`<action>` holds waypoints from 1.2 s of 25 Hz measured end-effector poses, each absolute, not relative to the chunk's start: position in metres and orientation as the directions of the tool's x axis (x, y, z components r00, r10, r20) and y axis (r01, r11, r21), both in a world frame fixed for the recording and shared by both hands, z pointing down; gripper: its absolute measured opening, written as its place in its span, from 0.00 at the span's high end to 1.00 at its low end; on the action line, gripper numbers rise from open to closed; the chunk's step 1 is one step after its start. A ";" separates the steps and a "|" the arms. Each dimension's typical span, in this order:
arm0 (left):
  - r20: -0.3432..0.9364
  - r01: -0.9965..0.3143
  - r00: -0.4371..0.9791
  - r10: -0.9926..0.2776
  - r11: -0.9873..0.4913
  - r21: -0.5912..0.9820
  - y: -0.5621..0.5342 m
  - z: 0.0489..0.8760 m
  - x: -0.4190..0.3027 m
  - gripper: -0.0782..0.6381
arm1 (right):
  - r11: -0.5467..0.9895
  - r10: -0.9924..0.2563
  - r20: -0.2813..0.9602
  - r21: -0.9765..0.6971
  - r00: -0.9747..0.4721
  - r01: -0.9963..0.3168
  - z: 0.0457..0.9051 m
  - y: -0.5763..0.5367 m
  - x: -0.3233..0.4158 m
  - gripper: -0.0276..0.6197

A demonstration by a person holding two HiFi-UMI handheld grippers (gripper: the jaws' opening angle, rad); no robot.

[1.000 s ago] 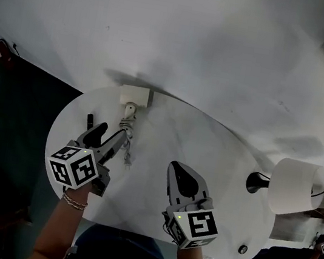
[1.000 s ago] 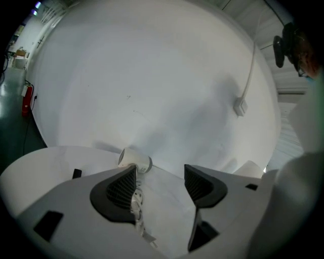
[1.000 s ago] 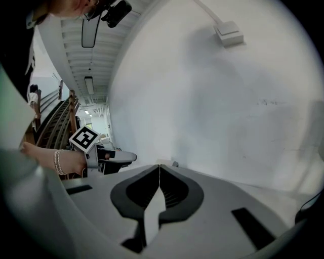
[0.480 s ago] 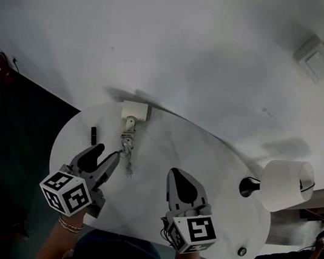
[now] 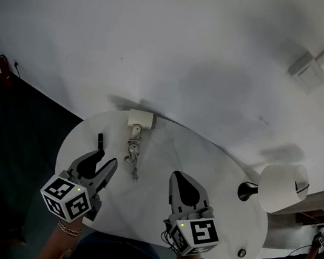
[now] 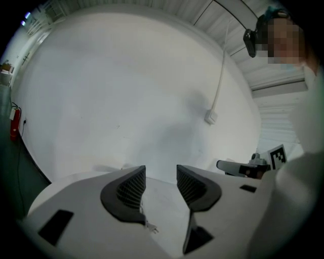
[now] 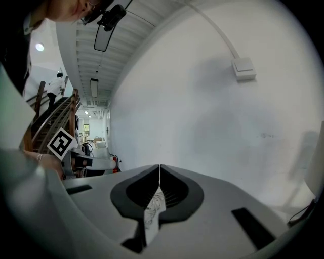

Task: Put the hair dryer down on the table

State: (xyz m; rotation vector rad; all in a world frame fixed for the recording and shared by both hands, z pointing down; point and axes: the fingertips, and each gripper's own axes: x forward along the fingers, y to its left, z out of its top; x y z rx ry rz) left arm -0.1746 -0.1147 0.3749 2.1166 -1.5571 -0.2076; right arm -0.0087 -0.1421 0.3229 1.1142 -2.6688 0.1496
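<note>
The white hair dryer (image 5: 140, 118) lies on the white oval table (image 5: 217, 166) at its far edge by the wall, its cord (image 5: 132, 151) bundled in front of it and the plug (image 6: 148, 226) at the near end. My left gripper (image 5: 106, 159) hovers left of the cord, apart from it; its jaws (image 6: 158, 178) are closing with nothing between them. Over the table's near middle my right gripper (image 5: 178, 176) is shut and holds nothing, its jaws (image 7: 159, 170) meeting along one seam.
A lamp with a white shade (image 5: 279, 187) and a black base (image 5: 245, 191) stands at the table's right end. A small black object (image 5: 100, 141) lies left of the cord. The wall rises just behind the table; dark floor (image 5: 8, 131) lies to the left.
My left gripper has drawn back from the cord toward the near left, and its jaws have narrowed. The hair dryer and the right gripper stay where they were.
</note>
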 end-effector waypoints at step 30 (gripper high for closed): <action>0.065 -0.845 0.329 -0.942 -0.262 0.466 -0.089 0.334 -0.166 0.80 | 0.733 -0.676 0.082 0.177 -0.732 -0.657 0.264 -0.110 0.001 0.93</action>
